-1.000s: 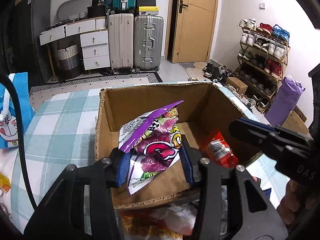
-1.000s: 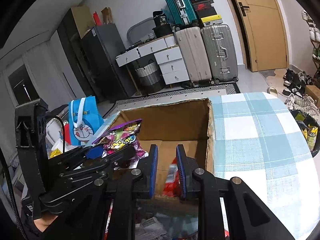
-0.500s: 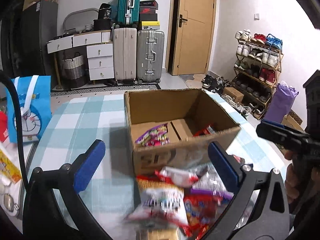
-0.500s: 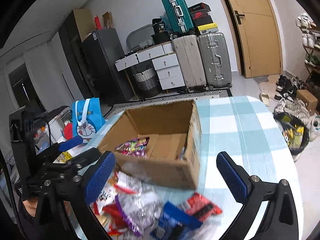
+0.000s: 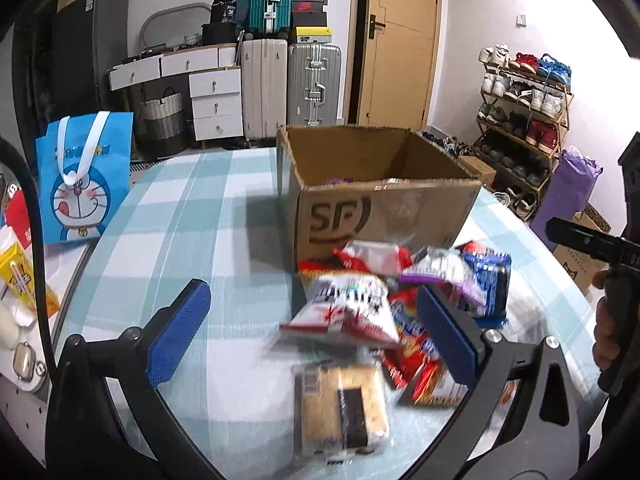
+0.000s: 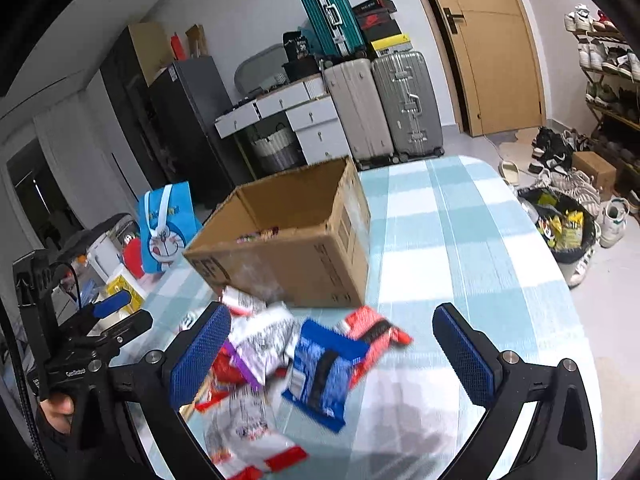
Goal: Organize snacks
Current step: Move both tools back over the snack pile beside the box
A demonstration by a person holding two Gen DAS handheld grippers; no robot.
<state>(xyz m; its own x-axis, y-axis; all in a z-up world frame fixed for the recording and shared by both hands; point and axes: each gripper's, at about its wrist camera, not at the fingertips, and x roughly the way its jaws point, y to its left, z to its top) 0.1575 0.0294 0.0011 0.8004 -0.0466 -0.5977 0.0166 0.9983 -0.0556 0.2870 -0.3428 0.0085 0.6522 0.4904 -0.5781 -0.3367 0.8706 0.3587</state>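
An open cardboard box (image 5: 384, 220) marked SF stands on the checked table; it also shows in the right wrist view (image 6: 304, 256). A purple snack packet (image 5: 340, 180) lies inside it. A pile of snack packets (image 5: 404, 292) lies in front of the box, with a white and red packet (image 5: 344, 308) and a wrapped biscuit pack (image 5: 340, 404) nearest. My left gripper (image 5: 316, 332) is open and empty above the pile. My right gripper (image 6: 332, 352) is open and empty over a blue packet (image 6: 324, 368) and a red packet (image 6: 372, 332).
A blue Doraemon bag (image 5: 84, 176) stands at the table's left edge, with small items beside it. Suitcases (image 5: 292, 84), drawers and a door are behind. A shoe rack (image 5: 524, 112) is on the right. A bin of rubbish (image 6: 564, 228) sits on the floor.
My left gripper let go of the purple packet, which now lies in the box. Both grippers opened wide and pulled back from the box to above the pile.
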